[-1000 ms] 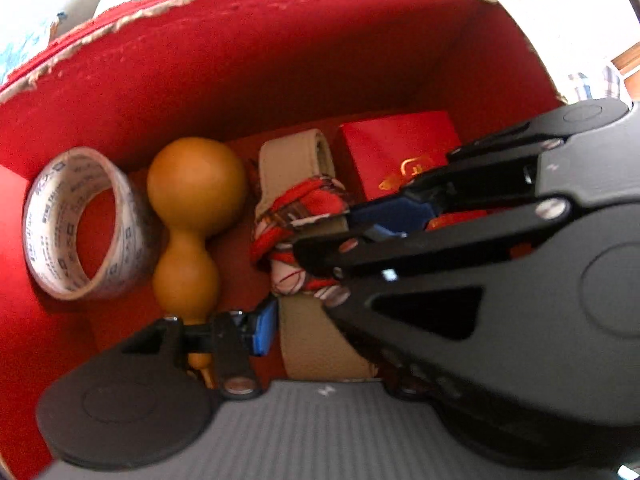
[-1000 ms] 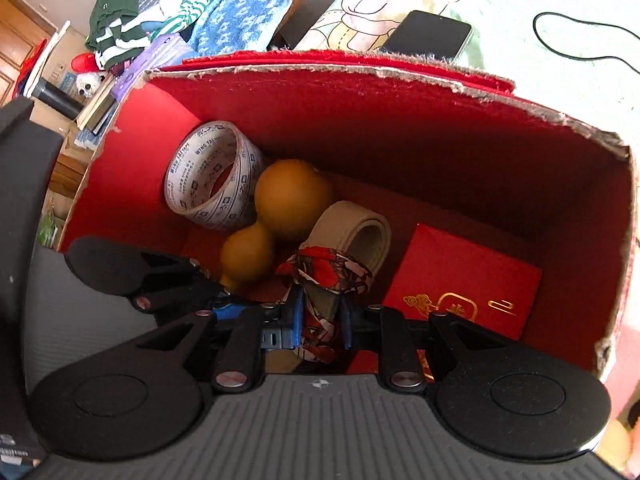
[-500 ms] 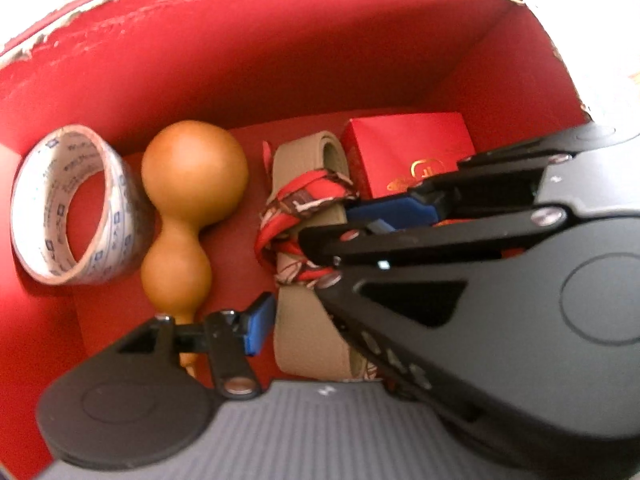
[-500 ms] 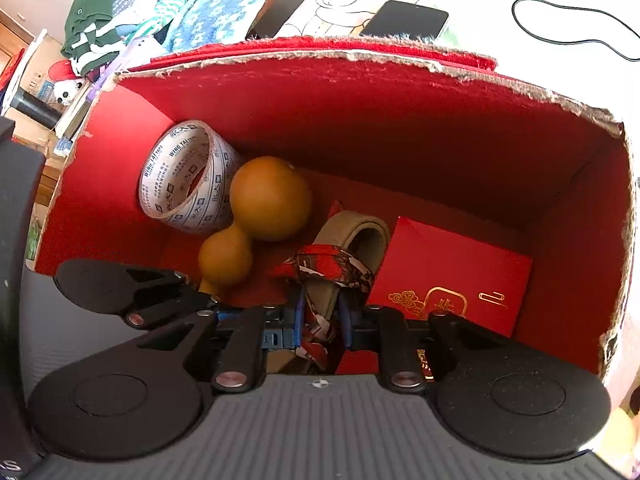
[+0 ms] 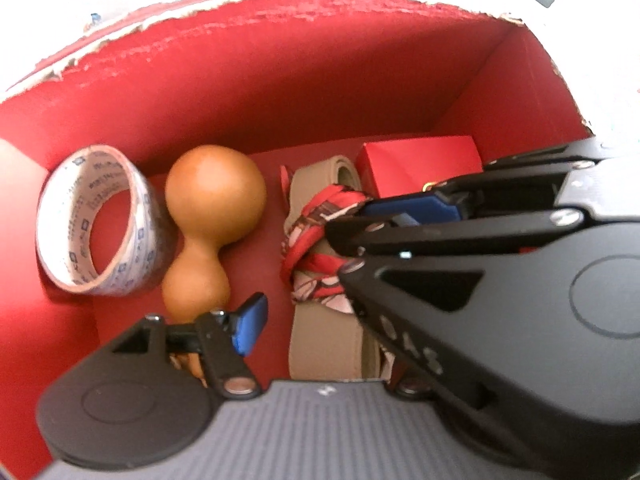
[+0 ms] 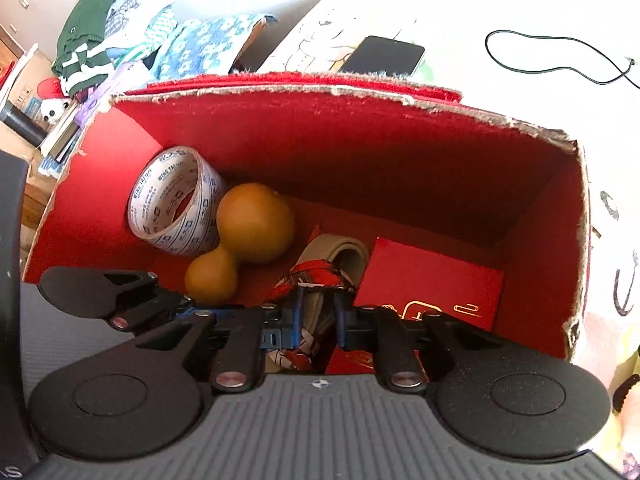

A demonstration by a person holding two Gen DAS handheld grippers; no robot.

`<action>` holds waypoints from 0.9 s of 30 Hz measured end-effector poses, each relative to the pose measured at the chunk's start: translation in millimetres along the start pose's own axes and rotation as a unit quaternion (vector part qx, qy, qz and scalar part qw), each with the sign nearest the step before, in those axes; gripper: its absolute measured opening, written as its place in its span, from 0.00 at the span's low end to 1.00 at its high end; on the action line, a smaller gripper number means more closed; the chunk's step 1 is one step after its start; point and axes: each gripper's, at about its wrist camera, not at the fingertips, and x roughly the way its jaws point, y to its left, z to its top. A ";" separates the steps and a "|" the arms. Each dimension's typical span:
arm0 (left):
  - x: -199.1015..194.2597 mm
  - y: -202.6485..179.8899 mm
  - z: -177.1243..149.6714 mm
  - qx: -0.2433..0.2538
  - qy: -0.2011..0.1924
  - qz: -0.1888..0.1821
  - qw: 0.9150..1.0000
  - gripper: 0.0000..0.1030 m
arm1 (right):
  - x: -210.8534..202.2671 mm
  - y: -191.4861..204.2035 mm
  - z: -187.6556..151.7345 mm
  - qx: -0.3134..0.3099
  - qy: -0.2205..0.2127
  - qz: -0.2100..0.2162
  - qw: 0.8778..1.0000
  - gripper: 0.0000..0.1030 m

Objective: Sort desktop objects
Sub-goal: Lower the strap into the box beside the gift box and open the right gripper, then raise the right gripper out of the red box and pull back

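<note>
Both grippers hang over an open red box (image 6: 400, 152). On its floor lie a roll of printed tape (image 6: 176, 208), a brown gourd (image 6: 252, 236), a beige strap tied with a red patterned scarf (image 6: 316, 280) and a flat red gift box (image 6: 436, 288). My right gripper (image 6: 318, 316) has its blue pads a small gap apart on either side of the strap and scarf; it seems open. In the left wrist view the tape (image 5: 96, 224), gourd (image 5: 212, 216), scarf (image 5: 320, 236) and gift box (image 5: 420, 168) show. My left gripper (image 5: 316, 320) is open above the strap; the right gripper's black body hides its right finger.
The box's torn cardboard rim (image 6: 360, 92) stands high around the items. Behind the box lie a black phone (image 6: 380, 56), a black cable (image 6: 560, 56) and a pile of folded clothes (image 6: 132, 40) on a white surface.
Both grippers have risen a little, so the box contents look smaller and more of the rim shows. The right gripper's pads have parted slightly around the strap and scarf, which stay on the floor.
</note>
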 end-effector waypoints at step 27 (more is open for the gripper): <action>-20.7 10.9 7.0 -0.011 -0.011 0.002 1.000 0.71 | -13.2 -5.2 -6.3 0.030 -0.066 -0.032 0.997 0.13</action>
